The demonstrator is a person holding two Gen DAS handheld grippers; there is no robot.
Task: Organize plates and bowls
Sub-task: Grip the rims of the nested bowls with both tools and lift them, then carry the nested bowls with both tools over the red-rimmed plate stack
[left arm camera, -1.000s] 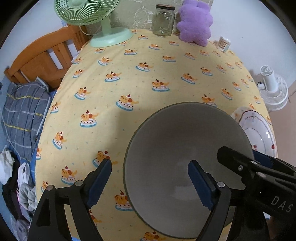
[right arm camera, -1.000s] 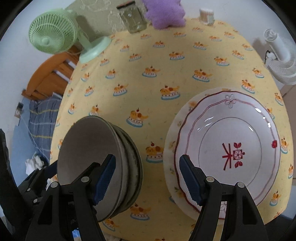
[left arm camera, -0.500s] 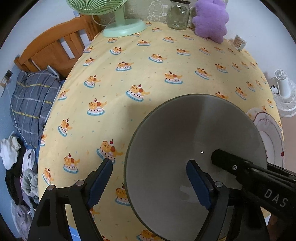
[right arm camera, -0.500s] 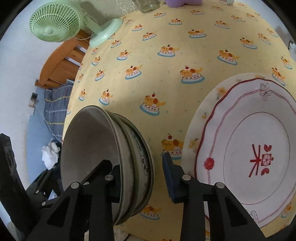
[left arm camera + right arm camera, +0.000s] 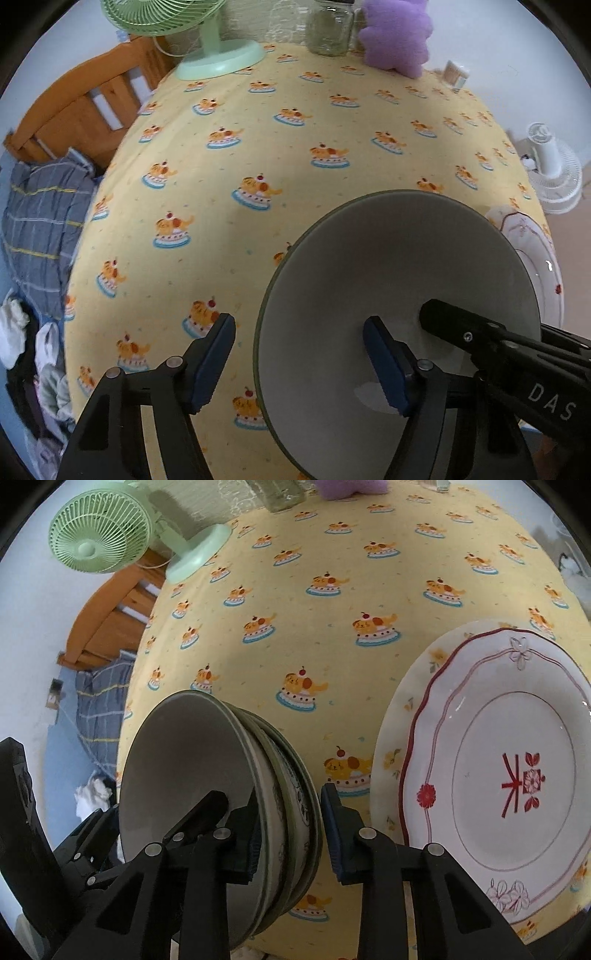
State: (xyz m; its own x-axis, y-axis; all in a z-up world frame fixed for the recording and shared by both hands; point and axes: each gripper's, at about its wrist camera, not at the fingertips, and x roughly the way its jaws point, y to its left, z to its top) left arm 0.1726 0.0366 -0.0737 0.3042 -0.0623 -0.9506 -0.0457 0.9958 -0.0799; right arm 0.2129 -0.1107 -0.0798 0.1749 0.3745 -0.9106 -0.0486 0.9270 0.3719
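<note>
Grey bowls (image 5: 207,794) sit in a stack near the front edge of the counter (image 5: 295,155), which has a yellow cloth with little cake dogs on it. I count about three bowls, one inside the other. My right gripper (image 5: 291,834) is closest to them. Its fingers straddle the right side of the stack, one finger inside the top bowl and one outside the rims, with only a small gap left. I cannot tell if they are pinching yet, but they look nearly closed on it. My left gripper (image 5: 299,363) is at the other side of the same stack. Its fingers are wide open, one inside the top bowl and one outside above the cloth, holding nothing. So the stack lies between my two hands, and each hand has the rim running right through its fingers. That is the thing that matters most for the next move, I think: a squeeze from either side should catch the rim. The big white plates (image 5: 498,782) with the red edge lie flat just to the right of the bowls, close but not touching them. A green fan (image 5: 99,535) and a glass jar (image 5: 328,26) stand far back.
</note>
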